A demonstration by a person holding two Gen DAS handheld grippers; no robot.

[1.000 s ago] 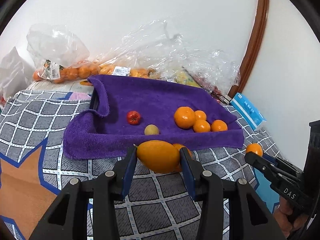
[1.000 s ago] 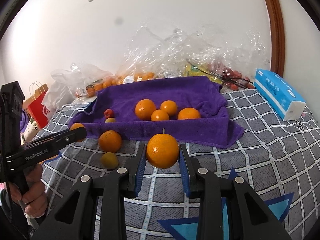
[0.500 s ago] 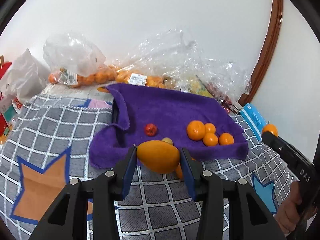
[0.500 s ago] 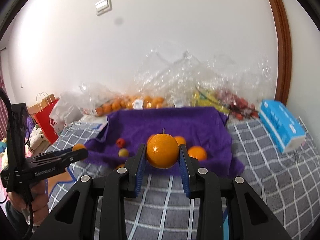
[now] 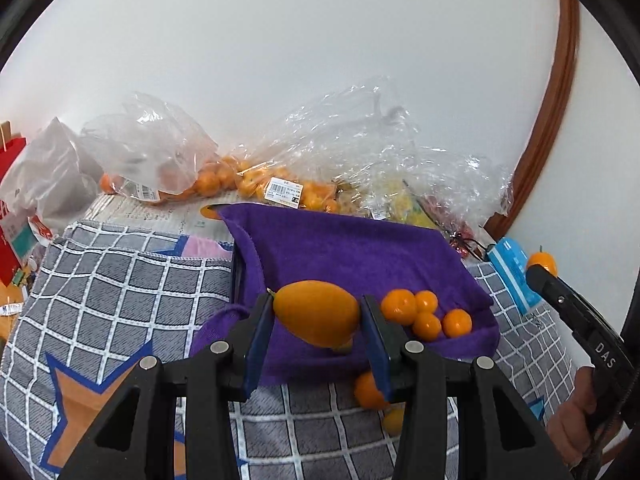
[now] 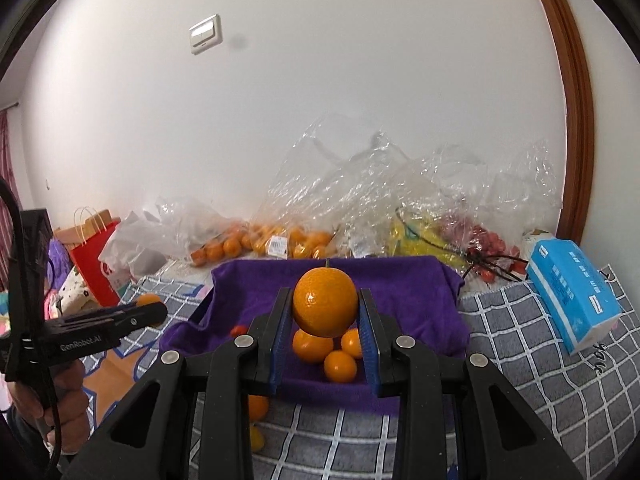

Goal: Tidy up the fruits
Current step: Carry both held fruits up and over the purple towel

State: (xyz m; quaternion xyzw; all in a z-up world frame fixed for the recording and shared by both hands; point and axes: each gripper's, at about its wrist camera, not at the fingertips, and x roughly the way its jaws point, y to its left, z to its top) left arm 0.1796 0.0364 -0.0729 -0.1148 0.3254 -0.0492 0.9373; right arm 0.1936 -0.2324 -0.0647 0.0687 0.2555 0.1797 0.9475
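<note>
Both grippers loaded above the purple towel (image 5: 344, 248).
Left gripper (image 5: 318, 326) pinches oblong orange fruit (image 5: 316, 312), long axis crosswise; right gripper (image 6: 325, 330) pinches round orange (image 6: 325, 302) directly over the orange cluster (image 6: 326, 350).

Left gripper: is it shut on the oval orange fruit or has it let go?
Shut on it: the left gripper pads press both sides of the oval orange fruit, held above the purple towel.

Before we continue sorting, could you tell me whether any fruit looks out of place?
Yes: an orange and a small yellow fruit lie on the checked blanket, outside the purple towel holding the other fruit.
</note>
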